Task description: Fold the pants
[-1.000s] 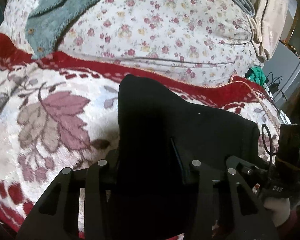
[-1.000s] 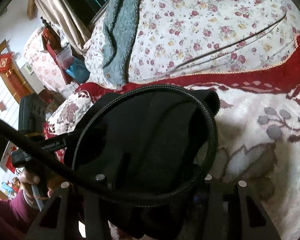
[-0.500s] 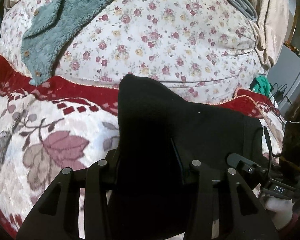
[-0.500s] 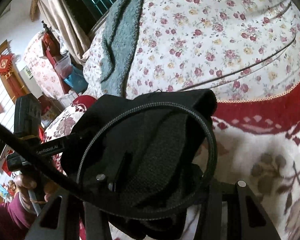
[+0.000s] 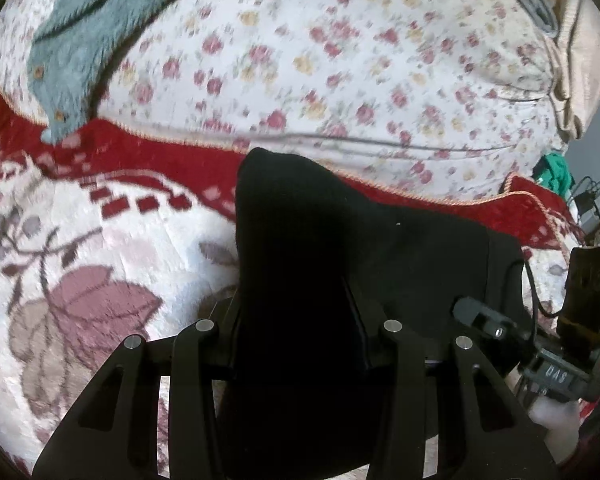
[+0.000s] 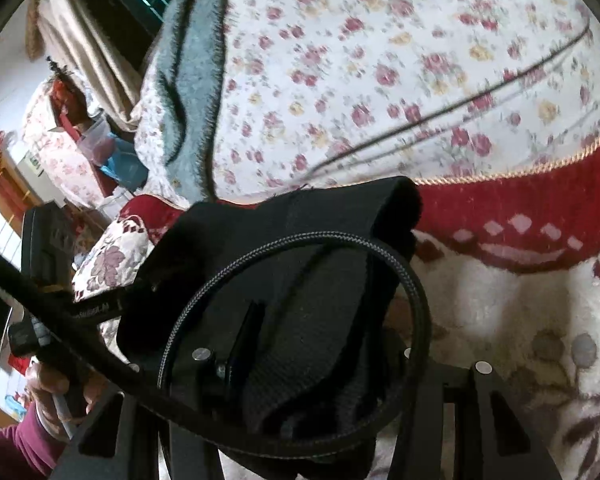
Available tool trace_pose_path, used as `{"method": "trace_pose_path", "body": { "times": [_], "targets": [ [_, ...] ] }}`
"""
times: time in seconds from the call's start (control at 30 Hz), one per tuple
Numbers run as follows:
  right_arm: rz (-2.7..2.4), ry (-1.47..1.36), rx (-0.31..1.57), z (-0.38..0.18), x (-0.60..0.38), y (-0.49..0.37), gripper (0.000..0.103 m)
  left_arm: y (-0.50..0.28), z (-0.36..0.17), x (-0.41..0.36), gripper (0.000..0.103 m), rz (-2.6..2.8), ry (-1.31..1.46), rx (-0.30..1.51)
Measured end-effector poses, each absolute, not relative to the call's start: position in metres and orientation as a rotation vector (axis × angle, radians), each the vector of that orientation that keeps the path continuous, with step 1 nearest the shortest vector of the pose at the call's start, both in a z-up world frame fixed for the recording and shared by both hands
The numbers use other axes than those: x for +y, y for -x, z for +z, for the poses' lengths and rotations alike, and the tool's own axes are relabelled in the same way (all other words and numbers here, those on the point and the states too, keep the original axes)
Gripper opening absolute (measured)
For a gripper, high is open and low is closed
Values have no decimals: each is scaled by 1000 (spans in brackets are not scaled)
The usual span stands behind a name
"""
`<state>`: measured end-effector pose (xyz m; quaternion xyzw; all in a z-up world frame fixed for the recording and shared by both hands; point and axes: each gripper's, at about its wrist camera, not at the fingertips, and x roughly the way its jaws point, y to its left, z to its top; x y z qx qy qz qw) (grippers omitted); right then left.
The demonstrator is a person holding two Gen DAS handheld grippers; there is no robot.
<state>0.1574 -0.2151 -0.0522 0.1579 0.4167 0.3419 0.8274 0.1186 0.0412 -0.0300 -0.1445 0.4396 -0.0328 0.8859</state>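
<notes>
The black pants are held up at one edge by both grippers, and the cloth hangs in front of each camera, so it fills the lower middle of both views. The left gripper is clamped on a thick bunch of this cloth, and the right gripper is clamped on the other part of the same edge; a black braided cable makes a loop across the right view in front of the cloth. Compared with one second ago, both grips look the same, but the background is different: the red border of the plush blanket and the floral quilt, which lies from 11 to 1 o'clock, have shifted in the views, and the quilt is now a little blurred by motion. From this I judge that both hands are carrying the held edge together across the bed, toward the quilt side. For the task this probably means that one fold is being laid over. The gray-green fleece garment at 10 o'clock lies on the quilt and could be in the way.
</notes>
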Motion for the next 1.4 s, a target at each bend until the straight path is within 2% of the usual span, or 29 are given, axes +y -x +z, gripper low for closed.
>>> {"method": "trace_pose_path", "body": {
  "times": [0.03, 0.17, 0.33, 0.6, 1.13, 1.4],
  "targets": [
    [721, -347, 907, -58, -214, -163, 49, -120, -36, 44, 41, -57, 312, 924],
    [679, -407, 970, -75, -216, -180, 66, -119, -44, 48, 48, -44, 340, 918],
    [661, -408, 966, -75, -219, -178, 66, -117, -47, 48, 67, -16, 326, 903],
    [575, -357, 930, -45, -233, -159, 66, -108, -41, 49, 67, 23, 329, 903],
    [575, -284, 785, 4, -217, -105, 67, -33, 3, 22, 67, 62, 132, 715],
    [558, -264, 734, 24, -214, -86, 67, -23, 9, 25, 67, 44, 78, 651]
  ]
}}
